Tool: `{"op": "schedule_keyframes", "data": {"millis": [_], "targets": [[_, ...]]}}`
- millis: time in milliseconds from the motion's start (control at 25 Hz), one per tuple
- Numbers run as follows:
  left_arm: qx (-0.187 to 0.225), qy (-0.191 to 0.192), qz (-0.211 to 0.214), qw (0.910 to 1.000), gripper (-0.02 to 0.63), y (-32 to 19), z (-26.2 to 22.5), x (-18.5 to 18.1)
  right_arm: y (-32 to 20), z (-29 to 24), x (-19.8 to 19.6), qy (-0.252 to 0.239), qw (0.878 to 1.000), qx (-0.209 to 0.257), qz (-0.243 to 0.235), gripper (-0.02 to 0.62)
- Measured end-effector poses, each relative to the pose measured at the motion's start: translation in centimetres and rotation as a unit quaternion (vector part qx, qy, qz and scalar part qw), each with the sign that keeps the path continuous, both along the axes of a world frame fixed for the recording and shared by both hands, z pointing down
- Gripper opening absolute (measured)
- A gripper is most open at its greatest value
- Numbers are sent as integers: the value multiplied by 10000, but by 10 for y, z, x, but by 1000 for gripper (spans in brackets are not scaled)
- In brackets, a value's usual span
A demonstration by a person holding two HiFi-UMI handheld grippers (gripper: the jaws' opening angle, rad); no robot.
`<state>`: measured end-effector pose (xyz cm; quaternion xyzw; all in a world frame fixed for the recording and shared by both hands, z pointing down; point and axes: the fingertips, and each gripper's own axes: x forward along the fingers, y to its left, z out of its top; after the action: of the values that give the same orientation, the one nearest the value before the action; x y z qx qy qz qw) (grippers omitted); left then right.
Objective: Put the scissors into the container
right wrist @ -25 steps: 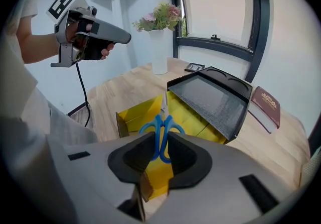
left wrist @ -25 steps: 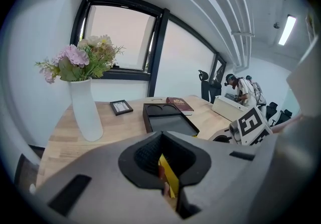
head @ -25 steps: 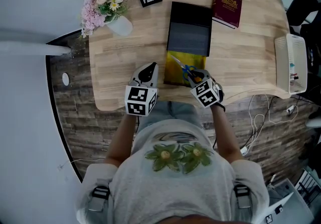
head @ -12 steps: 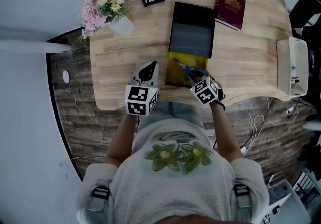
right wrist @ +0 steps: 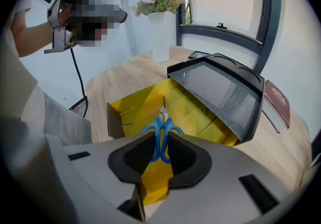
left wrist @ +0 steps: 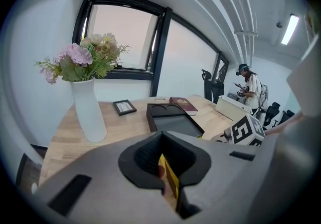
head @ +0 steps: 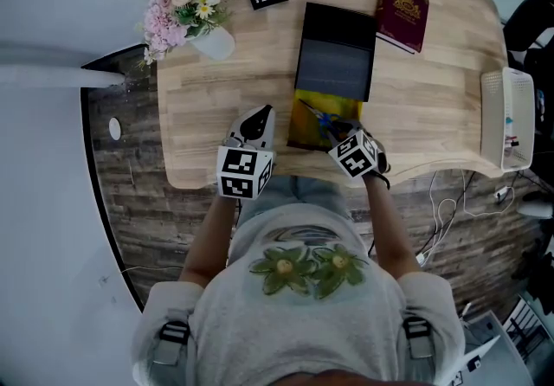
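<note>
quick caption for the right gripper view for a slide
Right gripper shut on blue scissors, blades pointing into the open yellow box, black tray just behind.

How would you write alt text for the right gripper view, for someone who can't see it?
A hand-held gripper grips blue-handled scissors by their handles, blades pointing away over an open yellow box on a wooden table. A dark tray sits at the box's far end, and a white vase of flowers stands beyond.

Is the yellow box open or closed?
Open. The yellow box shows its inside, one flap standing up, and the right tool holds the scissors over it.
</note>
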<state>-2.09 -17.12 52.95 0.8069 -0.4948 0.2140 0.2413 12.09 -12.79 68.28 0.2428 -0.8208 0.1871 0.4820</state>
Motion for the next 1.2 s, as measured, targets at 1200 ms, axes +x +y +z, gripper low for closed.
{"op": "schedule_keyframes", "data": {"millis": [1200], "targets": [[2, -42, 127, 9999, -6, -2, 3, 0, -9, -2, 3, 61, 9994, -4, 333, 23]]}}
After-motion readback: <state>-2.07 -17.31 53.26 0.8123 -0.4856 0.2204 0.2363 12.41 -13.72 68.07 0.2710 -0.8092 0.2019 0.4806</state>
